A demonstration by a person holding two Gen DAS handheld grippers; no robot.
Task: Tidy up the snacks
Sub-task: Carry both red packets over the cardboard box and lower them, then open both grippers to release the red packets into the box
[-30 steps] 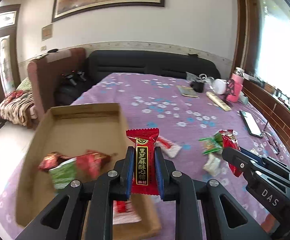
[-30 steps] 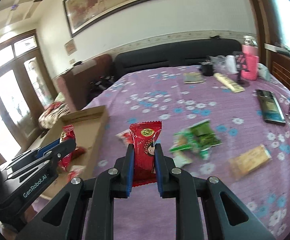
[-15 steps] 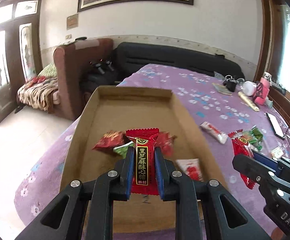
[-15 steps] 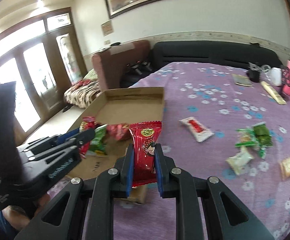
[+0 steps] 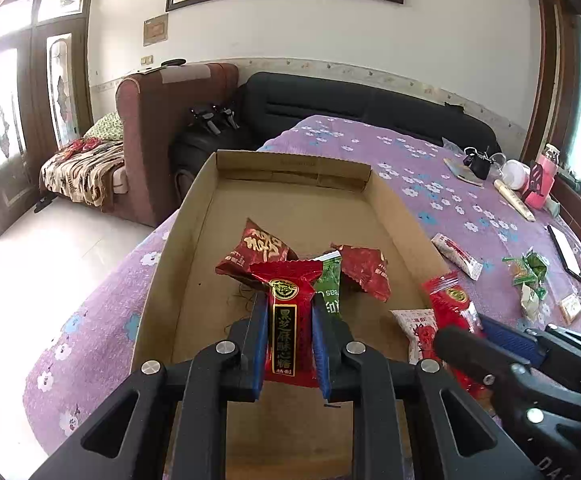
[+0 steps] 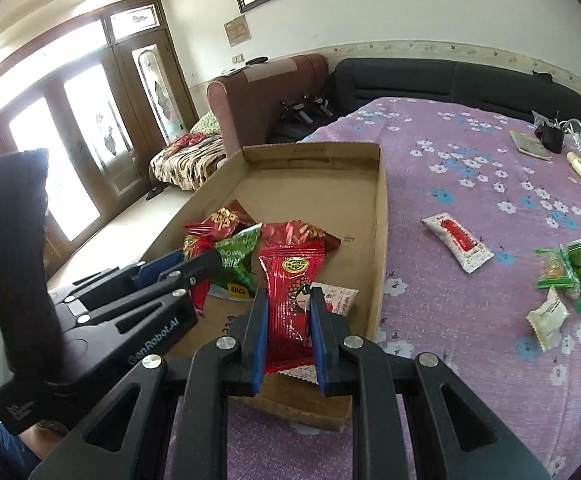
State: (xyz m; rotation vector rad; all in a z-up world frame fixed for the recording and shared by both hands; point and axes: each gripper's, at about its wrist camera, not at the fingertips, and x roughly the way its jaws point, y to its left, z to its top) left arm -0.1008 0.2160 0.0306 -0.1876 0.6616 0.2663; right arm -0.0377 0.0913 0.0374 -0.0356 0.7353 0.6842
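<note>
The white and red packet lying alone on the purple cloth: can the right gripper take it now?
Probably not yet. The right gripper is shut on a red candy packet over the cardboard tray. The white and red packet itself lies uncovered.

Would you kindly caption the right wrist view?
Right gripper holds a red snack packet over the cardboard tray.

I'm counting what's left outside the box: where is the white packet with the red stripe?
In the right wrist view the white packet lies on the purple cloth, right of the cardboard box and left of the green snacks.
</note>
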